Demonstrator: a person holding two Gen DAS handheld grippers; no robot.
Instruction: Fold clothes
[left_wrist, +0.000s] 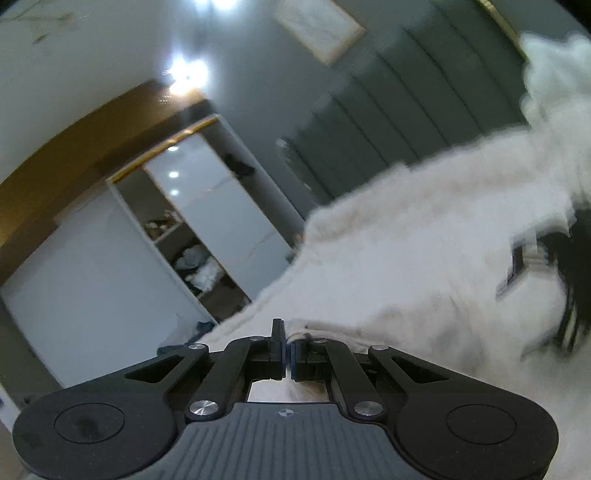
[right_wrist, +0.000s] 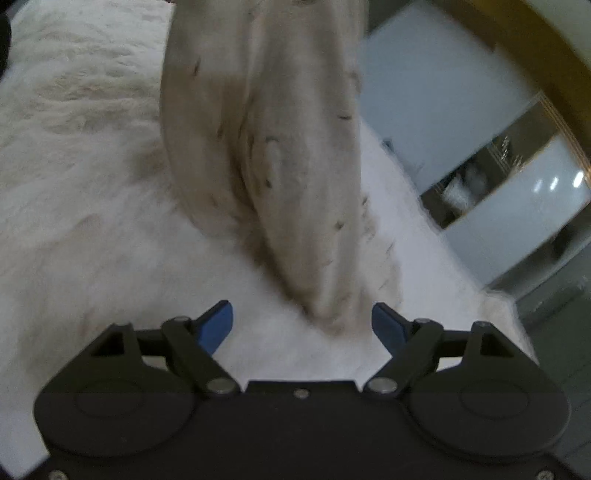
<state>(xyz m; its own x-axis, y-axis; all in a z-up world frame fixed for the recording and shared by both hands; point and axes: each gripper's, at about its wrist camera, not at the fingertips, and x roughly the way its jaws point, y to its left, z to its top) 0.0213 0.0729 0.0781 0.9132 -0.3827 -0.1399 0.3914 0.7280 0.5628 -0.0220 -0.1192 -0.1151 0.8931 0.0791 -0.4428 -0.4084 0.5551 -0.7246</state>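
My left gripper (left_wrist: 286, 341) is shut on the edge of a pale beige garment (left_wrist: 317, 336), which shows only as a thin strip beside the fingers. In the right wrist view the same garment (right_wrist: 280, 166) hangs down, twisted and blurred, with small dark flecks; its lower tip rests on the fluffy white bed cover (right_wrist: 74, 184). My right gripper (right_wrist: 302, 319) is open with blue pads (right_wrist: 218, 325), and the garment's tip lies just beyond and between them, untouched.
The white furry cover (left_wrist: 424, 258) fills the bed. A grey padded headboard (left_wrist: 406, 110) stands behind it. A white wardrobe with open shelves (left_wrist: 192, 243) stands off the bed's side. A blurred dark object (left_wrist: 569, 280) lies at the right edge.
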